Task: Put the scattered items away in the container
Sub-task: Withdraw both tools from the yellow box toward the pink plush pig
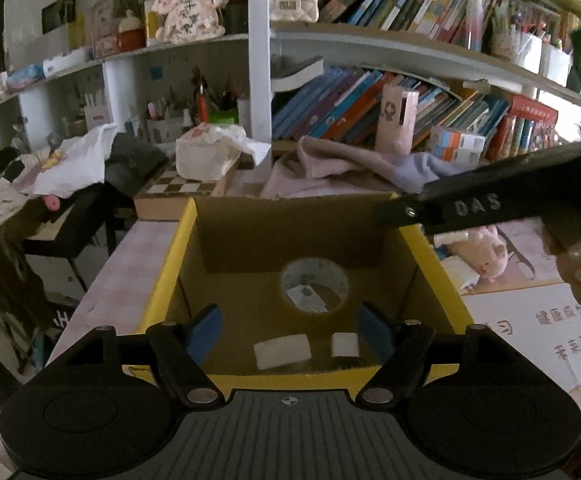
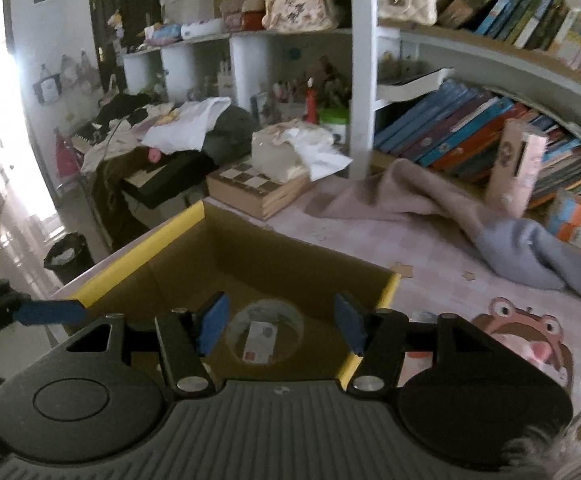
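My left gripper [image 1: 290, 330] hangs released, blue pads spread wide and empty, over the yellow-edged cardboard box [image 1: 170, 256]. Inside, ahead of the pads, lies a clear tape roll [image 1: 315, 285]; nearer me, between them, lie two small white blocks [image 1: 282, 351]. My right gripper [image 2: 281, 326] is likewise spread and empty above the box, the tape roll between its pads.
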